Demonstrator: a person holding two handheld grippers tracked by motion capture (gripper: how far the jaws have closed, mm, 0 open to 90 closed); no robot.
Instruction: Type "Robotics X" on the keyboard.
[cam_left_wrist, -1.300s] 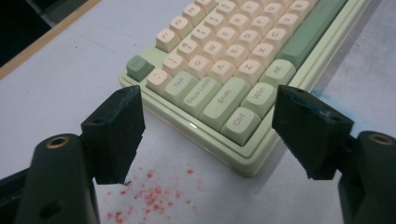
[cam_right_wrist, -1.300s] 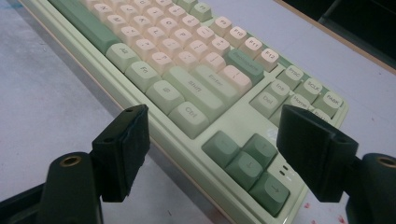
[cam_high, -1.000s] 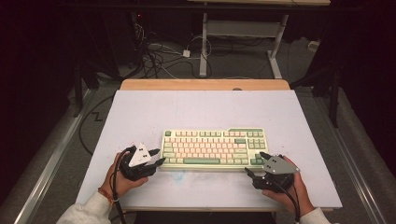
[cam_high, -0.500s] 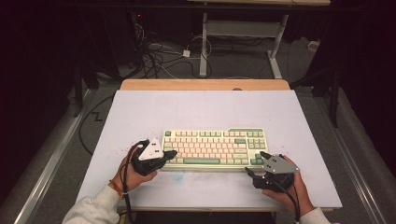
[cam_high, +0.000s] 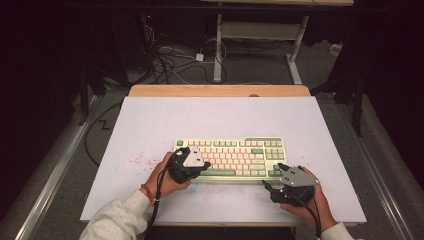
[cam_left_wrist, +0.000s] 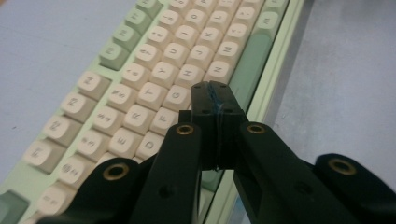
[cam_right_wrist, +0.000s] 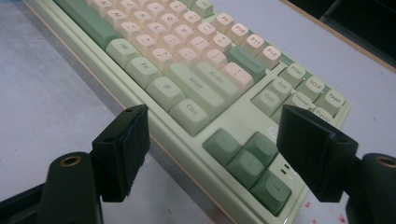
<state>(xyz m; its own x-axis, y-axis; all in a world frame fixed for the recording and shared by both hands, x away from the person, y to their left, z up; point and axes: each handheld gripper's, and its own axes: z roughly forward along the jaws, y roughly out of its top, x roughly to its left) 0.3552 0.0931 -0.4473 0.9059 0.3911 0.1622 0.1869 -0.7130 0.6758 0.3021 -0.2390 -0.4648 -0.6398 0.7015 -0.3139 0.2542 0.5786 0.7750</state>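
Left gripper (cam_left_wrist: 216, 95) clenched on nothing, tips right over the keyboard (cam_high: 235, 155) letter keys by the spacebar; right gripper (cam_right_wrist: 212, 154) released, arrow cluster dead ahead; risk: blunt paired tips mash two keys.

pale green plastic keyboard with cream and green keycaps (cam_high: 231, 158): lies flat on the table, long side running left to right, set toward the near edge. cream letter keys fill the middle; darker green modifiers, long space bar, arrow cluster and upper-right block sit round them. legends readable in the left gripper view (cam_left_wrist: 154, 88). right gripper view shows the ctrl, shift, enter end (cam_right_wrist: 196, 88).
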